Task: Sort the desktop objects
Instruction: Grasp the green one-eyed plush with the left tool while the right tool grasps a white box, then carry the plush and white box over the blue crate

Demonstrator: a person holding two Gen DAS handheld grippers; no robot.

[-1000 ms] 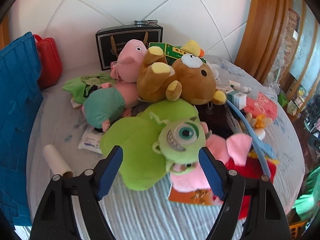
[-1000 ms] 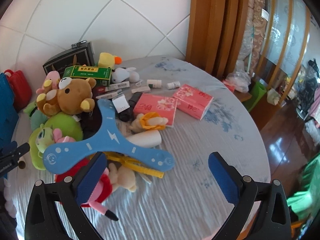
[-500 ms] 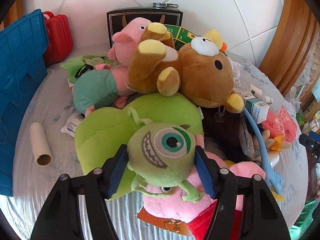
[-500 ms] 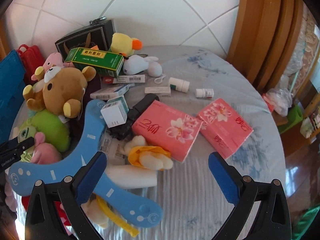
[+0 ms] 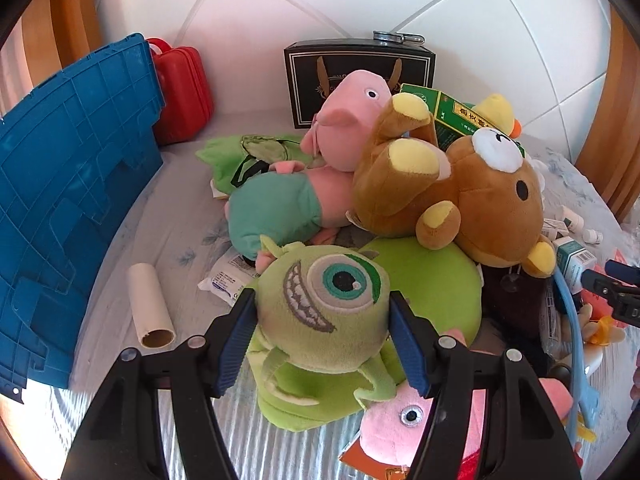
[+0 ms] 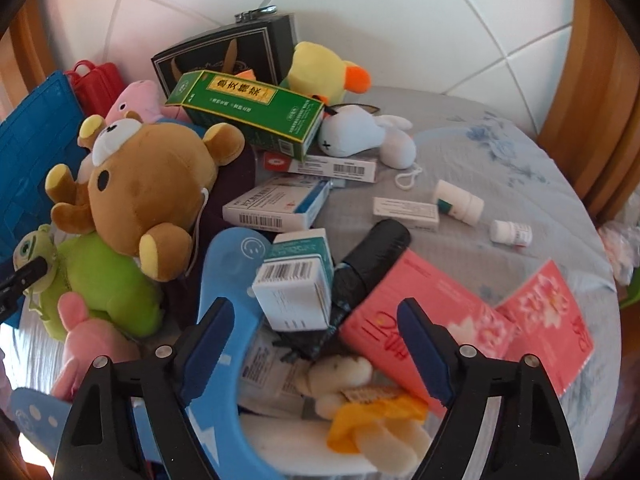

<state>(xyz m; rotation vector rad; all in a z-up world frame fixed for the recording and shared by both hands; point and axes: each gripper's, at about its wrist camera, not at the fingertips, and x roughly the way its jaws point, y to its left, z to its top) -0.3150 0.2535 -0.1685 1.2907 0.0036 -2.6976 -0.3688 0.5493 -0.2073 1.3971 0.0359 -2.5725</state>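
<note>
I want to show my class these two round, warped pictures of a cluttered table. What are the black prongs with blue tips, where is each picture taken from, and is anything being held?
A person holds a hand-gripper in each hand; a fisheye camera on each looks along its two fingers. In the left view, the left gripper is shut on the green one-eyed plush, beside the brown bear and blue crate. In the right view, the right gripper is closing over a small white box, not yet touching it. Pink tissue packs lie nearby.

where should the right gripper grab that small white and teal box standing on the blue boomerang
Grip the small box across its two flat side faces, coming down from above. It stands upright, barcode end up, top clear. The right gripper, jaws closing, holds nothing yet.
</note>
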